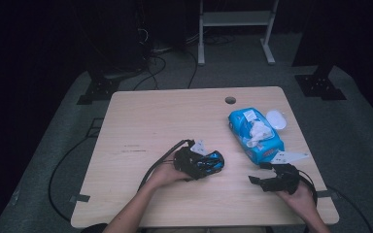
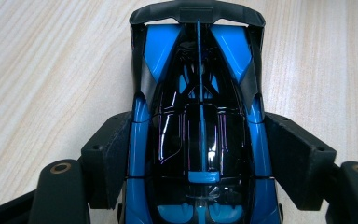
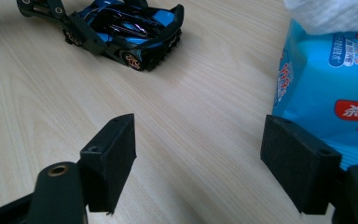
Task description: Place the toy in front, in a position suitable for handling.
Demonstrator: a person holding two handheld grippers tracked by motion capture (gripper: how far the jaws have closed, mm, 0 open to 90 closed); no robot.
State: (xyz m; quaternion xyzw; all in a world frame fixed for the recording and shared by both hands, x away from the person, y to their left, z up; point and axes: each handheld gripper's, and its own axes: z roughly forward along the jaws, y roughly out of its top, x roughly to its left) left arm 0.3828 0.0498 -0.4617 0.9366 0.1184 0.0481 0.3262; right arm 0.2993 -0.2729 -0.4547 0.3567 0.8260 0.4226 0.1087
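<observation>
On a pale wooden table, grey floor around.

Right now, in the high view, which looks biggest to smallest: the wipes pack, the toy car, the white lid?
1. Wipes pack, clearly largest.
2. Toy car, partly hidden by the left gripper, so less sure.
3. White lid, smallest.

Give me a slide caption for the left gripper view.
Left claw closed around a blue and black toy car on the wooden table.
</observation>
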